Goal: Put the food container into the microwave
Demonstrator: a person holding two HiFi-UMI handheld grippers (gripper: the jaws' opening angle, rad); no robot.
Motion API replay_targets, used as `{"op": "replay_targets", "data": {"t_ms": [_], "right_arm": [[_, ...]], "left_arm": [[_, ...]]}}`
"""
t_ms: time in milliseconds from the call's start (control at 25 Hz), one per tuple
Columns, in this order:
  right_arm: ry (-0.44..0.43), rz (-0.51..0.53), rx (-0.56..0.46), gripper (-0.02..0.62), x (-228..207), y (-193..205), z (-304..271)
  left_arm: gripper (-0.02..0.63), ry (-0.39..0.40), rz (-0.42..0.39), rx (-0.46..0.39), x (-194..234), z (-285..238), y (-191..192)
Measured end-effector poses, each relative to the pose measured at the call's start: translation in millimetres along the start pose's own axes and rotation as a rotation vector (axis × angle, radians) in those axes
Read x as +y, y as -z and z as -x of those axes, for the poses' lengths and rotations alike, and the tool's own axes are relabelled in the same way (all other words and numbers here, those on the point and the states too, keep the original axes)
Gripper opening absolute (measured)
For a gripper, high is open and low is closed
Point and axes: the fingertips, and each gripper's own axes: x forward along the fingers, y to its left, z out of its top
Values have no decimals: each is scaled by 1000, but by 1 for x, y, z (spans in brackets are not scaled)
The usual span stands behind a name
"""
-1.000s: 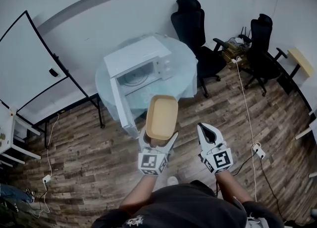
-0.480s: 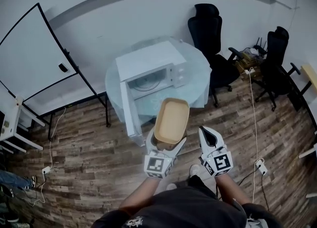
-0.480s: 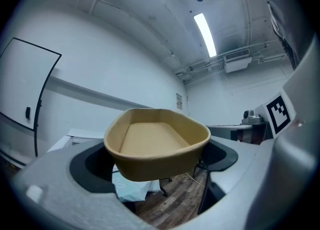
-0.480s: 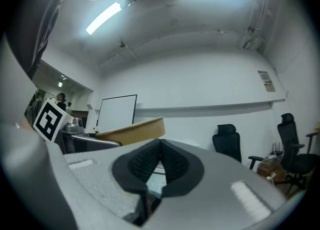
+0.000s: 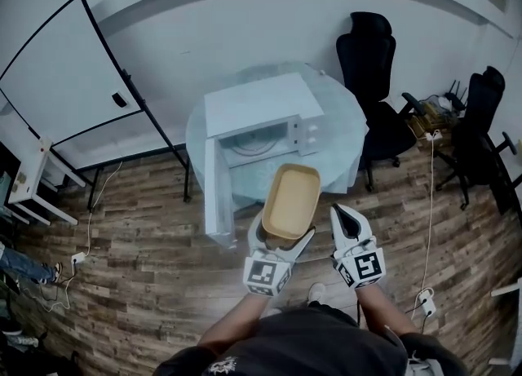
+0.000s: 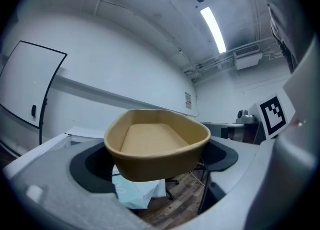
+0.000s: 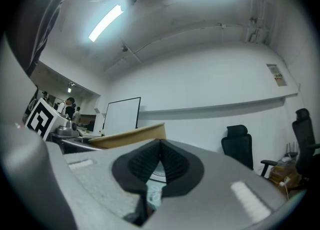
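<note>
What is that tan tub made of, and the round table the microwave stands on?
The food container looks like moulded paper pulp or matte plastic: an even tan, no gloss, and a thick rounded rim. The look leaves it open which. The table seems to be frosted or tinted glass, as its top is pale, smooth and slightly see-through.

The left gripper (image 6: 156,160) holds a tan container (image 6: 150,139) between wide-set fingers (image 6: 90,166) — upright, empty. A whiteboard (image 6: 22,92) stands at left — a light (image 6: 212,24) glows overhead.
</note>
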Motion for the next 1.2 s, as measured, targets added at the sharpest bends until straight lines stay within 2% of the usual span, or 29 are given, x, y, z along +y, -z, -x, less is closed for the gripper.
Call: {"op": "replay_targets", "data": {"t_ms": [320,680,1000,1200], "right_arm": [[-86,-11,-6,2,-43,10,-32],[-141,-53,-18,2,-85,21,-62],[-186,-97,-8,2,-100,38,-82],[-206,-105,0,2,-99,45,-107]], "left_arm": [[525,-106,-10,8,7,-40,8],[525,-213,-22,13,15,-75,11],[526,-290,-13,48,33,-89,27],[526,-311,-4,68,54,-96,37]]}}
